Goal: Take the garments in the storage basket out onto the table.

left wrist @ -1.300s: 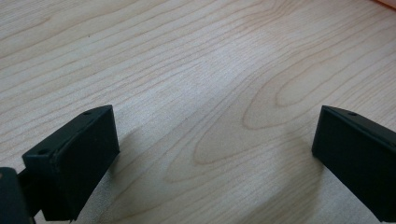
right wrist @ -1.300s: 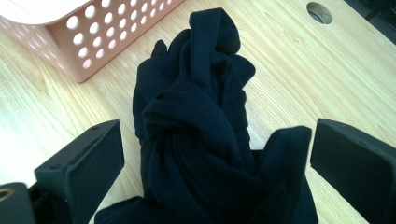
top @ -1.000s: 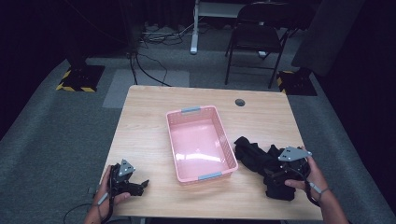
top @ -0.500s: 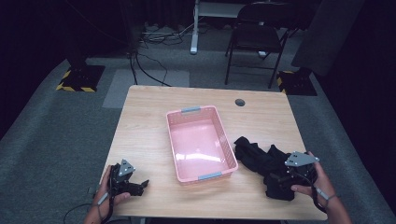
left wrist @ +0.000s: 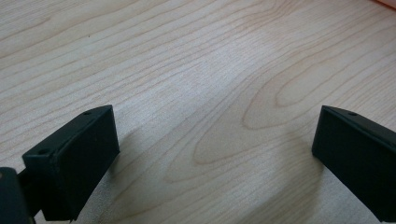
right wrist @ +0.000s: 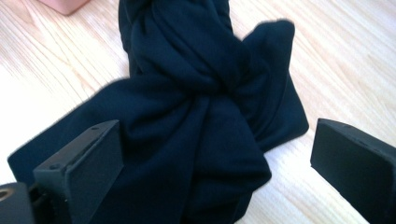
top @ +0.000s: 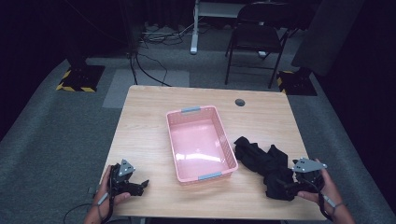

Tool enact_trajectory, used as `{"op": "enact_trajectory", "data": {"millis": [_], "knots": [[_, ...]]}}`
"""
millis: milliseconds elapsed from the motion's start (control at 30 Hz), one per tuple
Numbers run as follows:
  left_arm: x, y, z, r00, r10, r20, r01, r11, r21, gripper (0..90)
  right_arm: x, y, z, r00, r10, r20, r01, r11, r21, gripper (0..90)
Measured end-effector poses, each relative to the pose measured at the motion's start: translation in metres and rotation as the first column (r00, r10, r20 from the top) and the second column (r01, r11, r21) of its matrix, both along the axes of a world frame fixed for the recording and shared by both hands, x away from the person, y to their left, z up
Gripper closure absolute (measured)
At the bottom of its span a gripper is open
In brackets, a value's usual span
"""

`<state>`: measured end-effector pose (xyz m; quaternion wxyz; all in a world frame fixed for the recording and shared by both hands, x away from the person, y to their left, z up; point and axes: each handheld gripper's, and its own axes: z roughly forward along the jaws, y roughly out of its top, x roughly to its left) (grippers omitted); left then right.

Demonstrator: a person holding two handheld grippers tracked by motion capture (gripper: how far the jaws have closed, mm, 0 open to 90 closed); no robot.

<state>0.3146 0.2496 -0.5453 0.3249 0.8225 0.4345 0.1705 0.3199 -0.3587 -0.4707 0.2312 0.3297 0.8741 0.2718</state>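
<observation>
Black cloth (right wrist: 196, 116): near surface's right front corner | your right gripper (right wrist: 215, 163) jaws apart over it | your left gripper (left wrist: 215, 154) jaws apart, front left corner

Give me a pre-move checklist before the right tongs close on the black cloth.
1. Right tongs open: ok, jaws spread wide.
2. Black cloth between the jaws: ok, a bunched fold lies in the gap.
3. Cloth free of the pink basket: cannot tell, its edge lies right beside the basket wall.
4. Basket empty: ok, bare floor visible.
5. Left tongs out of the way: ok, open over bare table at the near left corner.
</observation>
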Motion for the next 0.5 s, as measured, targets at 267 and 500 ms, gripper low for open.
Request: {"op": "enact_trajectory", "data": {"millis": [267,500], "knots": [[0.000,0.000,0.000,1.0000,0.000,-0.001,0.000,1.0000,0.001,0.1,-0.007,-0.010,-0.007,0.9996,-0.028,-0.007,0.028,0.999,0.017,2.6],[0.000,0.000,0.000,1.0000,0.000,0.000,0.000,1.0000,0.000,0.1,-0.012,-0.019,-0.012,0.9985,-0.053,-0.014,0.054,0.998,0.033,2.6]]}}
